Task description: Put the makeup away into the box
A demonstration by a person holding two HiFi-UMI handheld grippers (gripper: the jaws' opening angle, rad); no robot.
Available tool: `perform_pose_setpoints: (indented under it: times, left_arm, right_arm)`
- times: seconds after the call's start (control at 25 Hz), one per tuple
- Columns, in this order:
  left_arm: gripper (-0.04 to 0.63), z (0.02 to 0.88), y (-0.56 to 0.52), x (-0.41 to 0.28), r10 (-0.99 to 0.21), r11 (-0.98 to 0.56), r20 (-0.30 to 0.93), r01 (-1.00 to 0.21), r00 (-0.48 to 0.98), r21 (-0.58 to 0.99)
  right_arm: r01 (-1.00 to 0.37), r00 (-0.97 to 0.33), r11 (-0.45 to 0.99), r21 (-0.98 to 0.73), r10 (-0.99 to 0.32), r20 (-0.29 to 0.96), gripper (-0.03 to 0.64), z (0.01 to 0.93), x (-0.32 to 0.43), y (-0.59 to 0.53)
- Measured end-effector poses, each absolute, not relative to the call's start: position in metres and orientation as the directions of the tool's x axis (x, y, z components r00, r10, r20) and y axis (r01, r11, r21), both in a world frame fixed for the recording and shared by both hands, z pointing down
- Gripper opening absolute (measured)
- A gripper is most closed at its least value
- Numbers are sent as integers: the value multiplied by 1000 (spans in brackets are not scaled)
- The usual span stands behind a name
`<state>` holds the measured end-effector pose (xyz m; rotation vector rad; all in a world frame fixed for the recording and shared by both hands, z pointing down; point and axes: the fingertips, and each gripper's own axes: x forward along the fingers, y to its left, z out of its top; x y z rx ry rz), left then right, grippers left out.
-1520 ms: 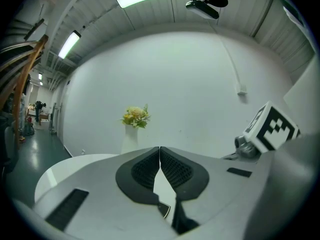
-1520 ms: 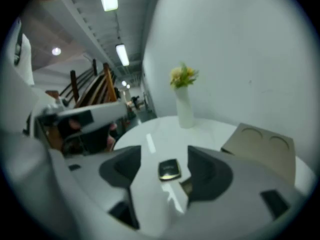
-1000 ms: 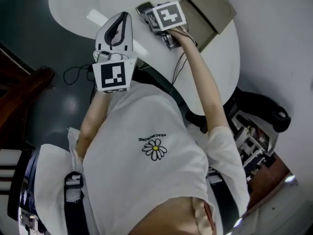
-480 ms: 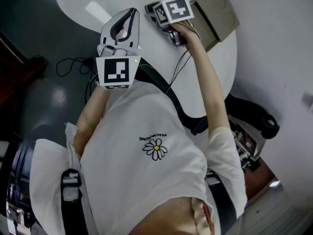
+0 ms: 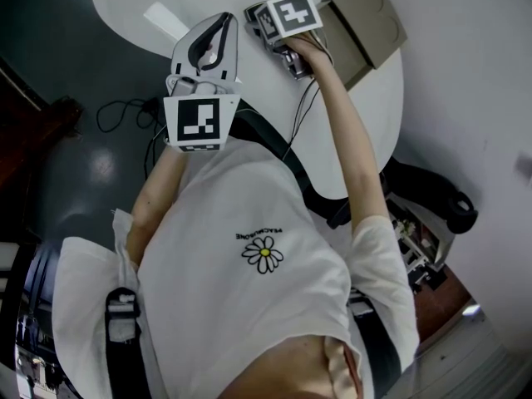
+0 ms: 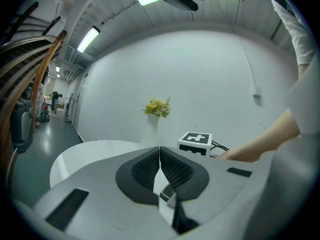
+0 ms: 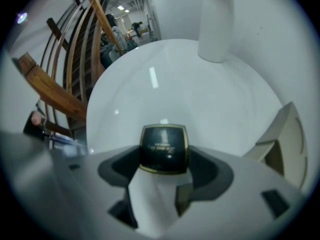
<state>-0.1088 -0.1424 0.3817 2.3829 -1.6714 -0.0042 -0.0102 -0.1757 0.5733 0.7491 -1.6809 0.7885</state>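
Observation:
A black makeup compact (image 7: 164, 149) with a gold rim sits between the jaws of my right gripper (image 7: 163, 156), which is shut on it above the white round table (image 7: 200, 94). In the head view this gripper (image 5: 256, 15) is at the table's far side, just left of the open tan cardboard box (image 5: 366, 22). The box (image 7: 284, 139) shows at the right of the right gripper view. My left gripper (image 5: 214, 38) hovers over the table's near left part. Its pads (image 6: 150, 166) meet with nothing between them.
A white vase with yellow flowers (image 6: 157, 115) stands at the far side of the table, also in the right gripper view as the vase (image 7: 216, 19). A dark chair (image 5: 424, 185) is at the table's right. Cables (image 5: 125, 110) lie on the dark floor at left. Wooden rails (image 7: 60, 94) stand beyond.
Over the second, both grippers have shifted slightly up and right in the head view, the right one nearer the box. In the last half second almost nothing moved.

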Motion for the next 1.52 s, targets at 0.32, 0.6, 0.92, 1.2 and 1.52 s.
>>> perform_pose_setpoints:
  times: [0.32,0.6,0.92,1.2,1.52]
  left_arm:
    - [25,375,-144,-114,-933,-311,125,-931,337,192]
    - [25,355,-146,-104,-926,-350,99,-927,364,133]
    - [25,317,-152,-63,-887,-456,35,-885,460,92]
    - [25,298,-149,-1,-812,-583,5,-810,584,62]
    - [25,284,-138,44,-739,-674,-44,-736,673,63]
  right_arm:
    - [-800,-224,587,-127,-95,970,302,572,-11,-174]
    - [-800,-273,590,-111,-192,943,302,547,-7,-185]
    - [-833,-433,542,-109,-516,739,302,431,20,-167]
    - [-954,-293,281,-100,-823,486,302,364,79,-102]
    - [-987,-129,89,-134,-933,336,302,345,118,-41]
